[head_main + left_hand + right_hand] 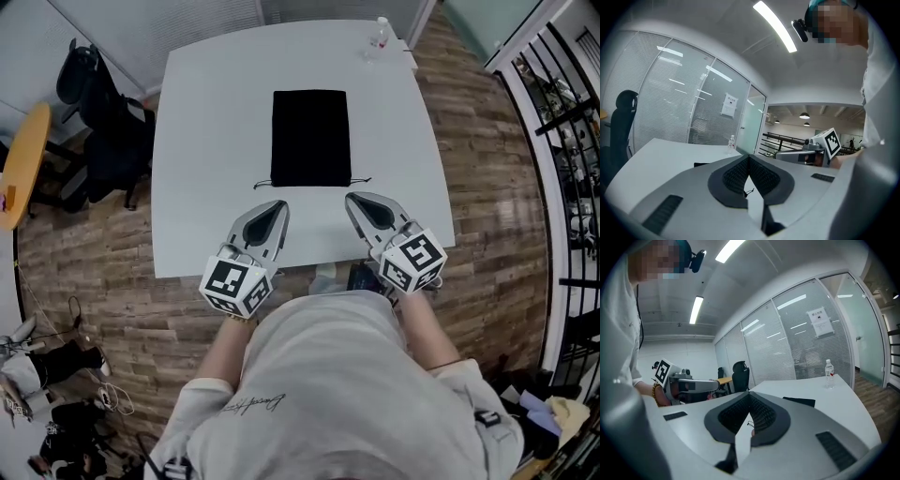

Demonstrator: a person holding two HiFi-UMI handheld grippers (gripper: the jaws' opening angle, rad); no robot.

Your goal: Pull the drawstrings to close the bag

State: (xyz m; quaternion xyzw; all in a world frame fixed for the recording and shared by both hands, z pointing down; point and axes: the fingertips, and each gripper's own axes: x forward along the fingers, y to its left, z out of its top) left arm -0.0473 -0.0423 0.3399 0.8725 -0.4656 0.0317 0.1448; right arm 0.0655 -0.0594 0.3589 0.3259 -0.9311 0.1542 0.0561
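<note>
Your left gripper (pixel 277 204) is clenched on nothing, just short of the black drawstring bag (pixel 310 137). That bag lies flat mid-table (pixel 206 141), drawstrings (pixel 359 180) sticking out sideways at its near hem. Right gripper (pixel 351 198): likewise clenched, empty.

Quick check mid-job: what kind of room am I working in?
Probably an office meeting room: glass partition walls with blinds, a black swivel office chair and a large white table.
</note>
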